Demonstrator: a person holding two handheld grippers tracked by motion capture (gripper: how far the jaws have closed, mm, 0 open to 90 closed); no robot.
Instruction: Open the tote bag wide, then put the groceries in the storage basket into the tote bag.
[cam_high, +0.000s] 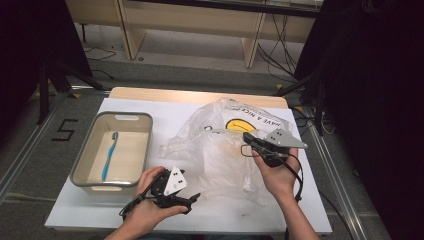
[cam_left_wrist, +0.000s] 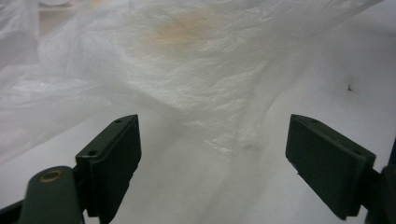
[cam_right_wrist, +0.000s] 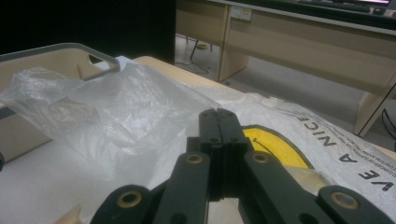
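Observation:
A clear plastic bag (cam_high: 220, 155) with a yellow smiley print lies crumpled on the white sheet at the table's middle. My right gripper (cam_high: 246, 137) sits at the bag's right side with its jaws together, and a raised rim of film runs into the tips. In the right gripper view the right gripper (cam_right_wrist: 218, 114) is shut on the bag (cam_right_wrist: 116, 102), which tents up to the left. My left gripper (cam_high: 191, 201) hovers at the bag's near left edge. In the left gripper view the left gripper (cam_left_wrist: 212, 135) stands open, with the bag (cam_left_wrist: 187, 56) just ahead and nothing between the pads.
A grey bin (cam_high: 145, 120) stands at the left of the table with a blue toothbrush (cam_high: 109, 155) lying in it. The bin's rim (cam_right_wrist: 70, 46) also rises at the left of the right gripper view. Wooden desks stand beyond the table's far edge.

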